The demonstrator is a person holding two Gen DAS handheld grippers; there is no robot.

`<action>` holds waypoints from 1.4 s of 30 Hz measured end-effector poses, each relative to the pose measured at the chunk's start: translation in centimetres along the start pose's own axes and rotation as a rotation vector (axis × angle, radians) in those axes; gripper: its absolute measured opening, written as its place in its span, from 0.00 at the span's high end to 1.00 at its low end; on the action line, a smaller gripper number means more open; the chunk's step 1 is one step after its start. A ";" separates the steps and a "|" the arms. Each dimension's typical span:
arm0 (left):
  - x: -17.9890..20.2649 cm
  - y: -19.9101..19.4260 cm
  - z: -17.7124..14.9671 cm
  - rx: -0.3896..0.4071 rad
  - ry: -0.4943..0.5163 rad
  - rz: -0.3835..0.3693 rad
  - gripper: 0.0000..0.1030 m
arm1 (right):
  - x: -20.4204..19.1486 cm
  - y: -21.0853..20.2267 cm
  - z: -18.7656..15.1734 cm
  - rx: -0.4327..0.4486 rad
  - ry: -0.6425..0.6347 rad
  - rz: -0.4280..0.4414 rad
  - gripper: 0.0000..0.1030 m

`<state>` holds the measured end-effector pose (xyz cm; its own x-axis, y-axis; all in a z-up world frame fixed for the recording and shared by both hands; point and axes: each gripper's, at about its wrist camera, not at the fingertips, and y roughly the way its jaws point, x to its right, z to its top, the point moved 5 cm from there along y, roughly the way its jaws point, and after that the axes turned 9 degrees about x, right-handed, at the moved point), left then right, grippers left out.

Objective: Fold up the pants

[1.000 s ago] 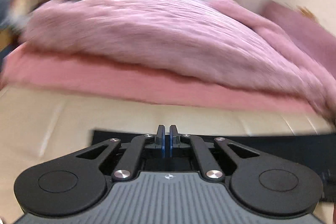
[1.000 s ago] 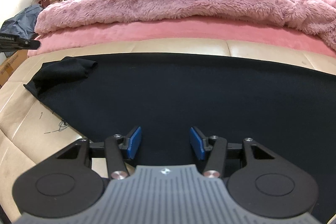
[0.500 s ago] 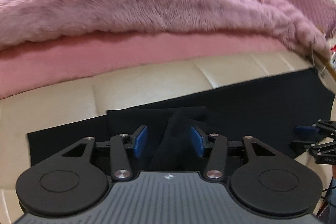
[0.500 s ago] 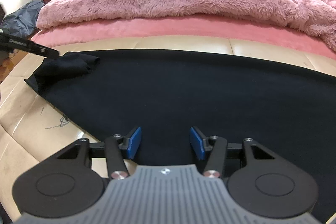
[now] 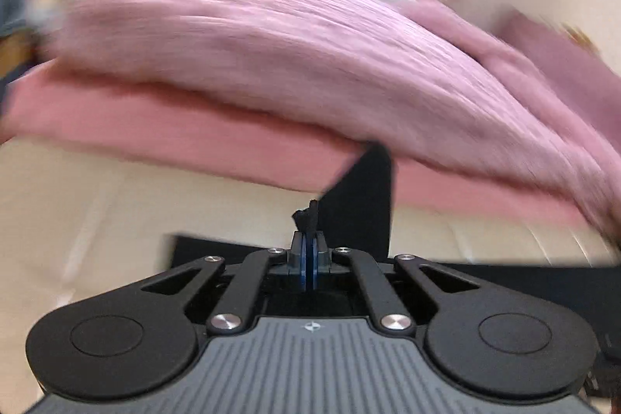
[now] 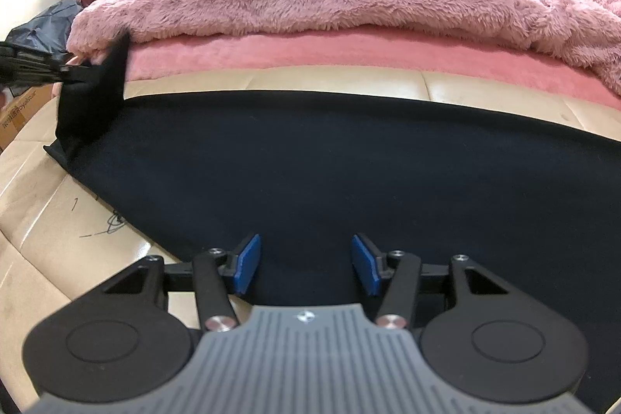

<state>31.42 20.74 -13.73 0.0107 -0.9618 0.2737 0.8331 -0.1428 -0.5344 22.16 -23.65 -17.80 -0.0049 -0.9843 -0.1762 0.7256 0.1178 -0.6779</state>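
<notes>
So the left gripper point(image 5: 309, 251) just snapped its jaws closed on the bunched cuff and is now lifting that end of the black pants point(image 6: 349, 173) up at 9 o'clock. The rest is lying flat across the cream bench point(image 6: 42, 216). Right gripper point(image 6: 306, 264) is hovering at 6 o'clock, jaws apart, gripping nothing.

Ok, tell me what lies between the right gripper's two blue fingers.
Only the black pants. In the right wrist view, the right gripper stands open over the cloth near its front edge, and its fingers pinch nothing.
</notes>
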 end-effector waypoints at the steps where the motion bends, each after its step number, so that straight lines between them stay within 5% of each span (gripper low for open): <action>1: -1.3 -0.4 -0.4 0.006 -0.048 0.052 0.98 | 0.0 0.0 0.0 0.000 0.000 0.000 0.52; 5: -5.7 -0.9 -3.3 -0.019 -0.213 0.211 0.98 | -0.1 0.0 0.0 -0.002 -0.006 0.000 0.51; 13: -8.4 -0.9 -5.0 -0.055 -0.333 0.289 0.95 | -0.3 0.1 0.1 -0.016 -0.023 0.001 0.51; 16: -9.8 -2.2 -4.9 -0.046 -0.459 0.280 0.84 | -0.3 0.1 0.0 -0.019 -0.029 0.000 0.51; 18: -10.1 -3.0 -5.2 -0.041 -0.548 0.254 0.57 | -0.4 0.1 0.0 -0.021 -0.032 0.001 0.51; 22: -10.1 -2.9 -6.4 -0.066 -0.679 0.195 0.53 | -0.5 0.3 0.1 -0.022 -0.033 0.002 0.47; 29: -8.5 -1.0 -6.0 -0.020 -0.609 0.224 0.53 | -0.7 0.3 0.0 -0.023 -0.040 0.007 0.47; 31: -7.8 -0.4 -5.8 -0.015 -0.532 0.254 0.59 | -0.6 0.3 0.0 -0.022 -0.028 0.008 0.47; 35: -7.7 0.0 -5.6 -0.015 -0.454 0.292 0.92 | -0.4 0.4 0.0 -0.025 0.003 0.013 0.47; 42: -3.0 -2.3 -2.4 0.091 -0.298 0.224 0.93 | 0.2 -0.2 0.3 -0.023 0.040 0.021 0.50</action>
<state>28.10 23.40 -15.23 0.3470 -0.8547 0.3861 0.8374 0.0969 -0.5380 22.23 -23.93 -17.45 -0.0178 -0.9757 -0.2182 0.7095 0.1415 -0.6903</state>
